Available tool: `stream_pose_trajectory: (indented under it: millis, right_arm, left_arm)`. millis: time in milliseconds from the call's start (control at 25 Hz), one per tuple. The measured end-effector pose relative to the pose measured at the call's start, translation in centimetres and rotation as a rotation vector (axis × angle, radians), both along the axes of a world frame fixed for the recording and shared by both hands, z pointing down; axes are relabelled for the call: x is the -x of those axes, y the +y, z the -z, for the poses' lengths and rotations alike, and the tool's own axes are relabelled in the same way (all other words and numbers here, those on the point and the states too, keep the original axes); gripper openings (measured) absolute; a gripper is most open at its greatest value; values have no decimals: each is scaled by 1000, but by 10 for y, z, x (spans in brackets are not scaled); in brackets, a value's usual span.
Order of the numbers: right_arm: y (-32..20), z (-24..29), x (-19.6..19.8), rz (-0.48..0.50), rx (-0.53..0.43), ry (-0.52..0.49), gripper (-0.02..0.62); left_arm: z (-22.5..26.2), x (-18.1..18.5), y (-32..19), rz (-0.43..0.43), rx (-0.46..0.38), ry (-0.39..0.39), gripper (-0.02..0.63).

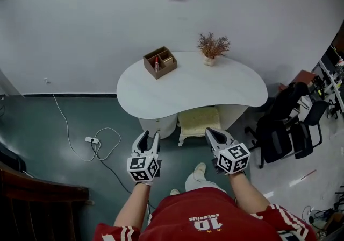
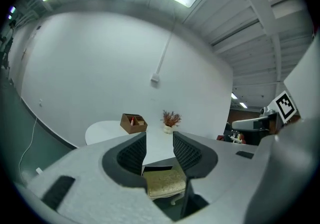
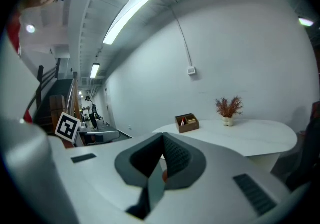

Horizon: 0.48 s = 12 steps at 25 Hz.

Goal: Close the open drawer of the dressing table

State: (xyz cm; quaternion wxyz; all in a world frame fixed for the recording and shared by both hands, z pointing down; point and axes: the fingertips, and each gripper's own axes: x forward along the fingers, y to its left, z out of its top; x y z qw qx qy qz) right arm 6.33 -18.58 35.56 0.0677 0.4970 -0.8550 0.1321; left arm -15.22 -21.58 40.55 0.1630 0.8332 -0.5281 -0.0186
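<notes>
the left gripper [image 1: 149,135] [image 2: 159,140] has its jaws standing apart with nothing held; the gap frames only the distant stool [image 2: 165,183]. the right gripper [image 1: 215,133] [image 3: 162,138] has its tips drawn together, pinching nothing. both are raised side by side in front of the person, pointing at the dressing table [image 1: 215,86], which stands well apart from them against the white wall. its drawer cannot be made out from here. the yellowish stool [image 1: 199,121] is tucked under the table's front edge. on top sit a wooden organiser box [image 1: 159,62] and a dried plant [image 1: 213,47]. a black office chair [image 1: 282,127] stands to the table's right.
</notes>
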Motion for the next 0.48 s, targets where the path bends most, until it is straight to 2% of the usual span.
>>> stream_pose_trajectory:
  millis: [120, 280, 360, 480]
  right_arm:
    - [11, 23, -15, -33, -26, -9, 5]
    - [21, 51, -36, -35, -43, -25, 5]
    - [26, 65, -47, -38, -63, -29, 5]
    - [34, 86, -63, -47, -103, -40, 5]
  left_arm:
    - [29, -4, 15, -41, -46, -51, 161]
    - [71, -25, 31, -130, -122, -161, 161]
    - [90, -34, 37, -152, -152, -172, 150]
    - [117, -43, 46, -153, -188, -139, 143]
